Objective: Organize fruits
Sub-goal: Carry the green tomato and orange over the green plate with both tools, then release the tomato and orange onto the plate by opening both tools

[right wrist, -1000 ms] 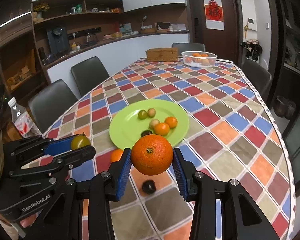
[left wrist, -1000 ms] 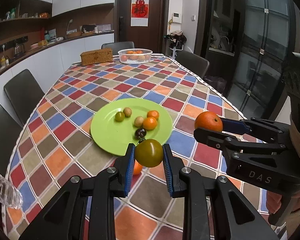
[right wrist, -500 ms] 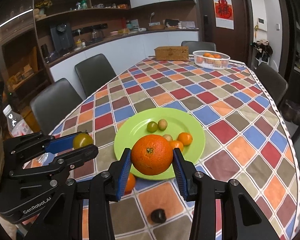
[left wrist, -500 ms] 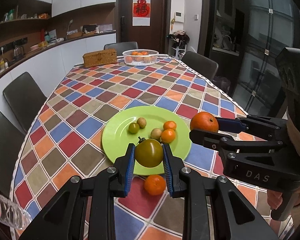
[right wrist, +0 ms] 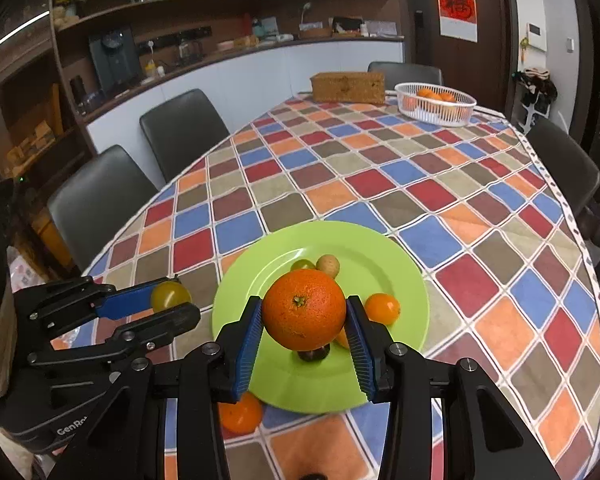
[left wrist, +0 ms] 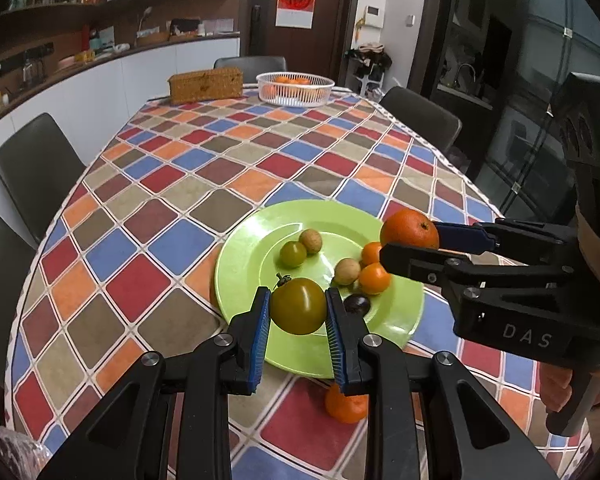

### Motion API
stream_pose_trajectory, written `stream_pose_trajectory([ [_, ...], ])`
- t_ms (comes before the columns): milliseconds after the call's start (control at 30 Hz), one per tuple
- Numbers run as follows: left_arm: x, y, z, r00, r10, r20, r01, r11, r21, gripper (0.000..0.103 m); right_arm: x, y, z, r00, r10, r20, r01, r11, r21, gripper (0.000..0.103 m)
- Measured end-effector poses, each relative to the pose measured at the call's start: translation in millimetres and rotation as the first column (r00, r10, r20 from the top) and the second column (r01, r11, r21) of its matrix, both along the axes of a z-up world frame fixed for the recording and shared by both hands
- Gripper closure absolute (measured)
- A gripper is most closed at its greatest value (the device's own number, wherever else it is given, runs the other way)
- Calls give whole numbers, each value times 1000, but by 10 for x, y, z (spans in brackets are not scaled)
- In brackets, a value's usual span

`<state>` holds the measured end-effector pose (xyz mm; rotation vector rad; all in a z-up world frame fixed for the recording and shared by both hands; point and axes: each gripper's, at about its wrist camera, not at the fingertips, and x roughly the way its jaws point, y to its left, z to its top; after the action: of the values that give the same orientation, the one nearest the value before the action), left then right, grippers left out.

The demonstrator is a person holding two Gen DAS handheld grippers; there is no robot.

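Note:
My left gripper point(left wrist: 298, 312) is shut on a green tomato point(left wrist: 298, 306) and holds it over the near edge of the green plate point(left wrist: 244, 260). My right gripper point(right wrist: 304, 320) is shut on a large orange point(right wrist: 304, 309) above the plate point(right wrist: 400, 260). The plate holds a small green tomato point(left wrist: 293, 254), two brownish round fruits point(left wrist: 311, 241), two small mandarins point(left wrist: 374, 278) and a dark plum point(left wrist: 357, 304). A mandarin point(left wrist: 346, 404) lies on the tablecloth just in front of the plate. The left gripper also shows in the right wrist view point(right wrist: 172, 304), and the right gripper in the left wrist view point(left wrist: 410, 240).
A white basket point(left wrist: 296, 90) with oranges and a woven brown box point(left wrist: 206, 86) stand at the far end of the checkered table. Dark chairs point(left wrist: 36, 168) line both sides. A dark fruit point(right wrist: 312, 476) lies at the bottom edge of the right wrist view.
Both grippers have moved forward with their fruits, now over the plate. The loose mandarin and the dark fruit on the cloth have slid back toward me in view.

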<state>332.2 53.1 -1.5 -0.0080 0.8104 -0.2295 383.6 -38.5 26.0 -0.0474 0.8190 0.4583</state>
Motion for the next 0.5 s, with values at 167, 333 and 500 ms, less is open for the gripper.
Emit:
stream_pose_trajectory([
  [167,188,64,-97,999,-3,-40,2,1000,-19,76,241,86,-184,996,8,-84,-9,1000,-5,61],
  [333,330,75,-220,998,-15,-68,14,1000,-5,76,396,110,-334,989,3,-147,-3,1000,1,61],
  [500,426,87,-322,997,-22,-78,21,1000,-9,76,473,106,-447,981,-9,-193,12,1000,10,61],
])
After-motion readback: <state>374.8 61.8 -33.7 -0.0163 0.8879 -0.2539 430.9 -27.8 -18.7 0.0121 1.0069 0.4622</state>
